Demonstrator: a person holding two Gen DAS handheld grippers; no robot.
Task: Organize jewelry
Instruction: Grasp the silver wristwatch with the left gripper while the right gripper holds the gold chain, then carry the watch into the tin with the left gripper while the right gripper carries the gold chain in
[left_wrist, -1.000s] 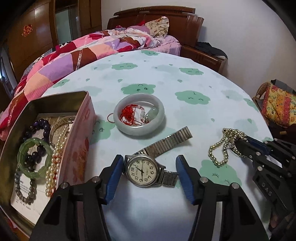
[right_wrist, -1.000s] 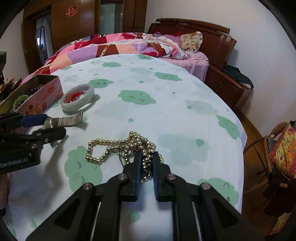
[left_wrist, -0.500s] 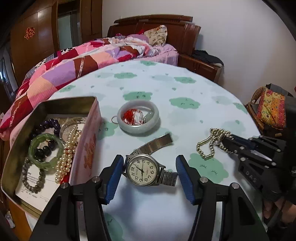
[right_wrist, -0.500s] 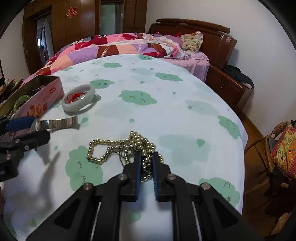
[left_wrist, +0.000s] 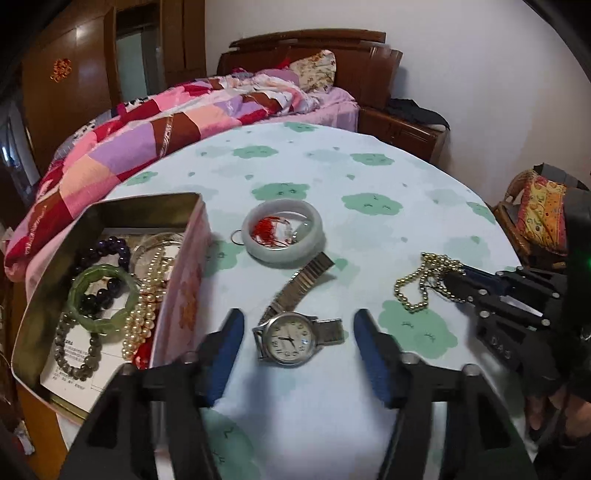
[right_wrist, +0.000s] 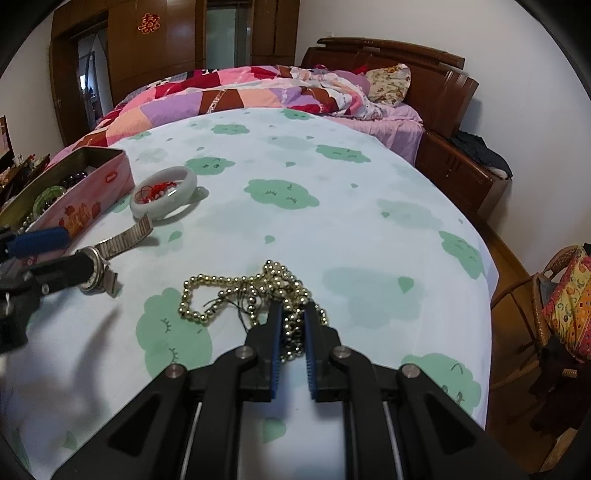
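A round table (left_wrist: 369, 170) with a pale cloth printed with green clouds stands near a bed (right_wrist: 258, 88) with a patchwork quilt. On the near part of the cloth lies a wristwatch (left_wrist: 290, 338) with a metal strap, face up. The left gripper (left_wrist: 298, 334) hangs over it with its blue fingers (left_wrist: 225, 343) wide apart, one on each side of the watch and not touching it; its jaws have just been opening, and the watch lies loose on the cloth between them.

To the right, the right gripper (right_wrist: 291, 325) has its fingers narrow, pinched on a tangled gold bead necklace (right_wrist: 240, 295). Most of the necklace lies on the cloth, on a green cloud; whether the pinched part is lifted I cannot tell.

Farther from the watch, a pale jade bangle (left_wrist: 282, 236) lies flat, with a red cord and a small pendant inside its ring. The far end of the watch strap comes just beside it.

At the left edge of the table is an open pink tin box (left_wrist: 184, 295). Inside it I see a green bangle (left_wrist: 101, 295), a dark purple bead bracelet (left_wrist: 107, 251), a string of pearls (left_wrist: 146, 314), a grey bead bracelet (left_wrist: 79, 363) and a printed paper under them.
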